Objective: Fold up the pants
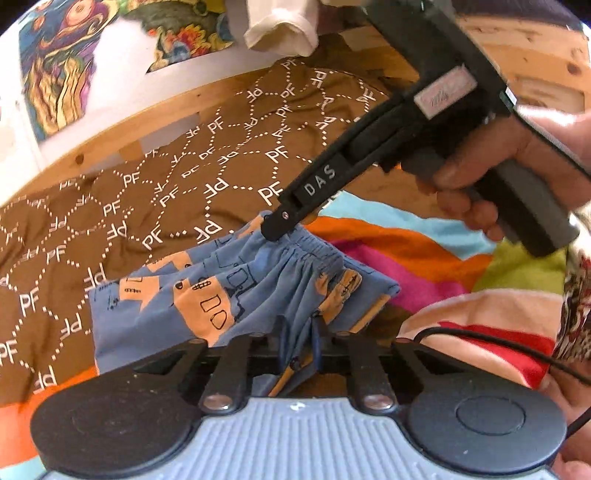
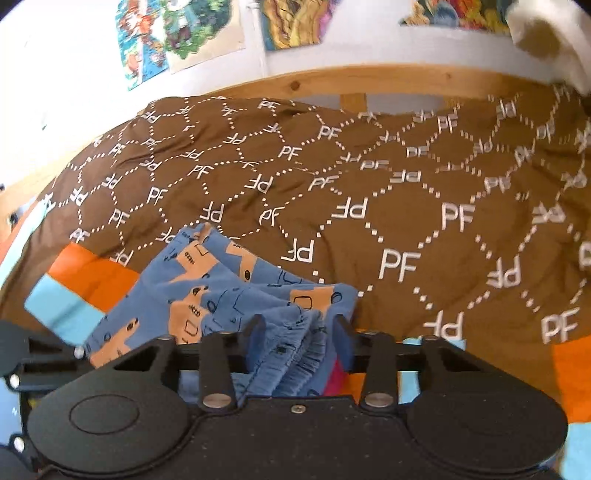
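The pants (image 1: 207, 295) are small, blue with orange truck prints and a gathered waistband. They lie bunched on a brown blanket (image 1: 147, 184). My left gripper (image 1: 299, 328) is shut on a fold of the pants near the waistband. My right gripper (image 1: 277, 229) reaches in from the upper right in the left wrist view, its tips pinching the waistband's far end. In the right wrist view the right gripper (image 2: 299, 325) has the gathered waistband (image 2: 291, 350) bunched between its fingers, and the pants (image 2: 207, 291) spread away to the left.
The brown blanket (image 2: 406, 206) with white "PF" lettering covers the bed. A striped multicolour cover (image 1: 406, 251) lies under it. A wooden bed rail (image 2: 369, 79) and a wall with posters (image 2: 177, 33) stand behind. A white garment (image 1: 280, 26) hangs at the top. A black cable (image 1: 498, 343) runs at right.
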`<state>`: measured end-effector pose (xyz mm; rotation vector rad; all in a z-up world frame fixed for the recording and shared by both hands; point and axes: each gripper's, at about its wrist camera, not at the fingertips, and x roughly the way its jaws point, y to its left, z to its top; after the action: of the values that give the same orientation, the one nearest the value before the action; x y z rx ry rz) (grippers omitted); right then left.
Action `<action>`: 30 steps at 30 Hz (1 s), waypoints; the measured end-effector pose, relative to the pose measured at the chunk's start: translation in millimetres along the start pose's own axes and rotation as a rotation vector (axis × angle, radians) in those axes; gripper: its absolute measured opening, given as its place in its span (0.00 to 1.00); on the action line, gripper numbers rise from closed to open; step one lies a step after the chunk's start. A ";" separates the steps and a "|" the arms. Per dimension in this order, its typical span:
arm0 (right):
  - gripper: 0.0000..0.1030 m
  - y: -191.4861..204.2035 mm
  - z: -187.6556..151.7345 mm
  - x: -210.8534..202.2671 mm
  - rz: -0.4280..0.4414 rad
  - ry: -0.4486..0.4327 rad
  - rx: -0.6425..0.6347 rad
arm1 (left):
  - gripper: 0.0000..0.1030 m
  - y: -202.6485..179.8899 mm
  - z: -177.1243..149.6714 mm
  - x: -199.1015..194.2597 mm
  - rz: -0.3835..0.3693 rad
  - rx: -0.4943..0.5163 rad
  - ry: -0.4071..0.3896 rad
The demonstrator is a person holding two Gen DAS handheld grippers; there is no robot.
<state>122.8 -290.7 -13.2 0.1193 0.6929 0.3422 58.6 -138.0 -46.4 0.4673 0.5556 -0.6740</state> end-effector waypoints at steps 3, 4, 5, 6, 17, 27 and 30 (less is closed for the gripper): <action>0.28 -7.0 -3.8 5.2 0.000 0.010 0.065 | 0.05 2.8 -0.6 -0.4 -0.010 -0.008 -0.009; 0.21 -9.1 -4.9 5.5 0.003 0.009 0.084 | 0.03 3.1 -1.1 -1.1 -0.009 -0.006 -0.015; 0.12 -10.8 -5.9 4.6 0.002 0.006 0.097 | 0.03 3.4 -1.3 -1.8 -0.010 -0.007 -0.020; 0.10 -12.2 -6.6 3.4 0.003 0.001 0.106 | 0.03 4.3 -1.3 -2.7 -0.014 -0.012 -0.023; 0.02 -4.5 -7.0 -14.0 -0.034 -0.062 0.080 | 0.02 12.5 4.1 -12.6 -0.063 -0.089 -0.052; 0.03 2.8 -10.6 -21.3 -0.103 -0.026 0.009 | 0.03 10.3 0.0 -3.3 -0.112 -0.121 0.002; 0.08 7.0 -23.7 -8.6 -0.145 0.019 -0.030 | 0.07 15.5 0.2 -5.3 -0.133 -0.160 0.016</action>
<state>99.5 -287.3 -24.6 0.0365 0.7108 0.2148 65.9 -125.0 -39.6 0.2876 0.6540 -0.7464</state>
